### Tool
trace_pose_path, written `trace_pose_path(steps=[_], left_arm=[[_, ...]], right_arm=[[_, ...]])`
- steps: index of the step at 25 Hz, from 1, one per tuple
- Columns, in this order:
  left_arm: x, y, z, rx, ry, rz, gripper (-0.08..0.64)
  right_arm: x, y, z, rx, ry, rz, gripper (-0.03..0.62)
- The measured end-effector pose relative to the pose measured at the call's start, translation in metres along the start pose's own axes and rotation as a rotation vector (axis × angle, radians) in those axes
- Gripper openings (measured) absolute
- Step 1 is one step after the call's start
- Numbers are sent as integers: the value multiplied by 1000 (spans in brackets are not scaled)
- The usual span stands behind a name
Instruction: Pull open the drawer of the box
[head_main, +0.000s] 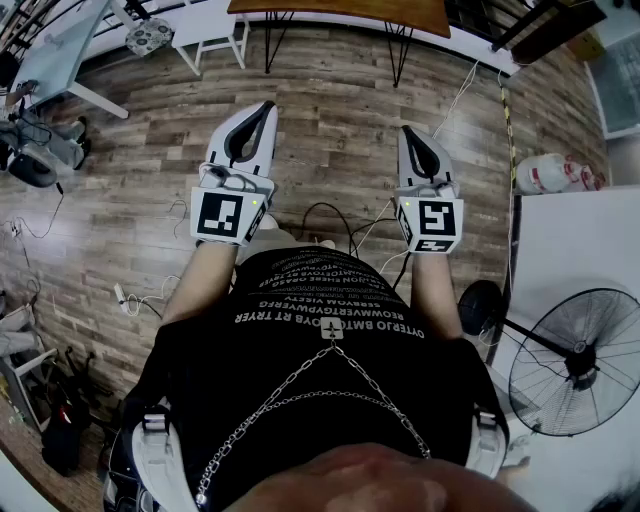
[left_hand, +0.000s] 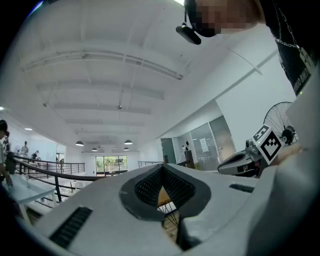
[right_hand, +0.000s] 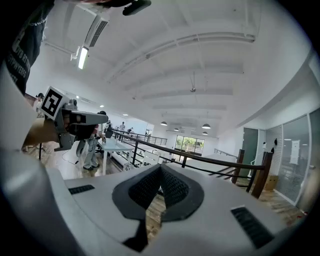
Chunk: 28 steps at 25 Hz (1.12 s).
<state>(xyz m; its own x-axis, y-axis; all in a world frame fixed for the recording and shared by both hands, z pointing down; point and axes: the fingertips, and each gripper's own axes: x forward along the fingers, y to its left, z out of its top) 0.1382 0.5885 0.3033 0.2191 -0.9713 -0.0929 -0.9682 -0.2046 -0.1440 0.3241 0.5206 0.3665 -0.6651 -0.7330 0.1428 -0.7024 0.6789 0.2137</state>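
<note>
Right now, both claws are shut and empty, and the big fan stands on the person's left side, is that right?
No. The fan stands on the person's right side, not the left, as the head view shows. The left claw and right claw are shut and empty.

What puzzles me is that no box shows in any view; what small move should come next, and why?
Probably turn the head and body to find the box before reaching. The left gripper and right gripper are held out level over the wood floor, both with jaws shut on nothing, and no drawer appears in the head view or either gripper view.
</note>
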Motion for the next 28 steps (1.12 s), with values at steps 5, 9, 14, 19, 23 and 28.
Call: trace_pose_path(steps=[5, 9, 14, 19, 23, 28], left_arm=[[-1, -4, -4, -3, 19, 4, 6], [5, -1, -10, -4, 33, 7, 6], [19, 6, -8, 11, 27, -8, 6], [33, 19, -21, 10, 52, -25, 6], [48, 31, -39, 1, 87, -38, 6], [73, 50, -52, -2, 107, -64, 6]], right_arm=[[-4, -3, 5, 7, -22, 20, 0], [0, -14, 0, 44, -19, 13, 0], [17, -20, 3, 52, -17, 18, 0], [40, -16, 3, 29, -1, 40, 0], [60, -17, -8, 31, 35, 39, 0], [88, -18, -16, 34, 72, 43, 0]])
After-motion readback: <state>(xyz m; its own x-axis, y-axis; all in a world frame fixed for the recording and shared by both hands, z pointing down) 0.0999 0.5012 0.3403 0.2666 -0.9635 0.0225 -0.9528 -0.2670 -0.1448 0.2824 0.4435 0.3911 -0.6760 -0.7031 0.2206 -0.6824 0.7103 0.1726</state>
